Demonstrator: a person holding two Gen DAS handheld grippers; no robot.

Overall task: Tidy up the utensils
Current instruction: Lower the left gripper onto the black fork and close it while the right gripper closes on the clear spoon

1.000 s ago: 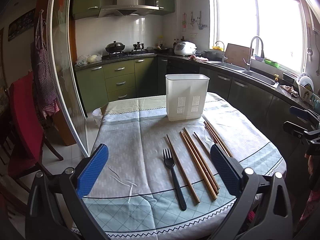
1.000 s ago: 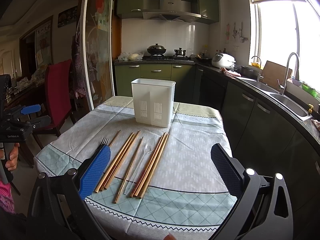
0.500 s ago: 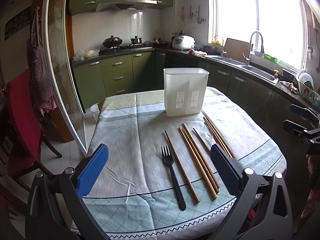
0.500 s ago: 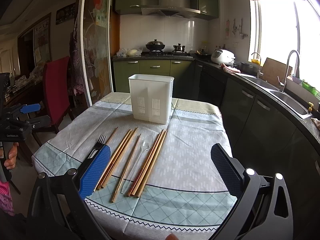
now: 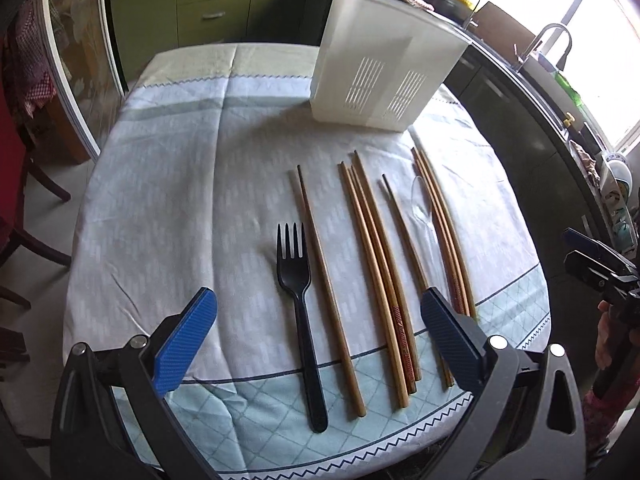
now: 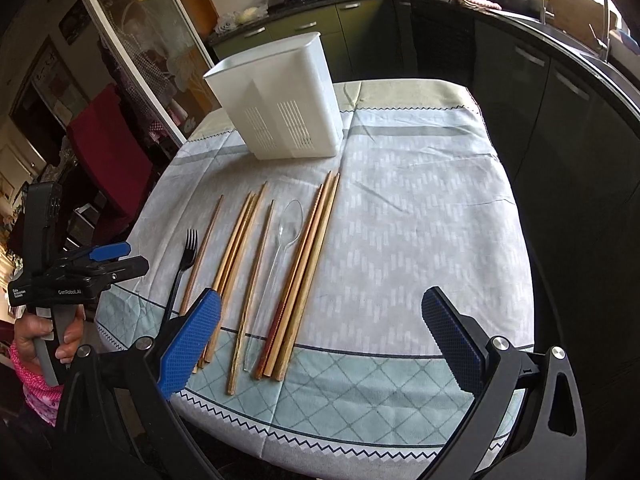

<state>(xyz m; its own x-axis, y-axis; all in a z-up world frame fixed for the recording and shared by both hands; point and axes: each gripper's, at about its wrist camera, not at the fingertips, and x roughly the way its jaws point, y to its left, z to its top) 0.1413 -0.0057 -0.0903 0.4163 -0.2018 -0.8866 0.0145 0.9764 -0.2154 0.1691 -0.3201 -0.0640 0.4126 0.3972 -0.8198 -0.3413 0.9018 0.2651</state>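
Note:
A black plastic fork [image 5: 298, 280] lies on the tablecloth [image 5: 180, 200], left of several wooden chopsticks [image 5: 372, 264]. A clear plastic spoon [image 5: 424, 208] rests among the chopsticks on the right. Behind them stands a white slotted utensil holder [image 5: 384, 68], with nothing showing above its rim. My left gripper [image 5: 317, 294] hovers open over the fork's handle and the near chopstick ends. My right gripper [image 6: 320, 294] is open above the table's near edge, over the right-hand chopsticks [image 6: 308, 264]. The spoon [image 6: 286, 232], the fork [image 6: 186, 256] and the holder [image 6: 280, 100] also show in the right wrist view.
A hand [image 6: 40, 336] holds the left gripper's handle at the table's left edge. A red chair [image 6: 108, 140] and a glass sliding door [image 5: 80, 80] stand to the left. Dark kitchen cabinets and a sink [image 5: 552, 52] run along the right.
Both cameras have tipped down and come closer to the table, so the utensils now fill the views. Both grippers stay open, and nothing on the table has moved.

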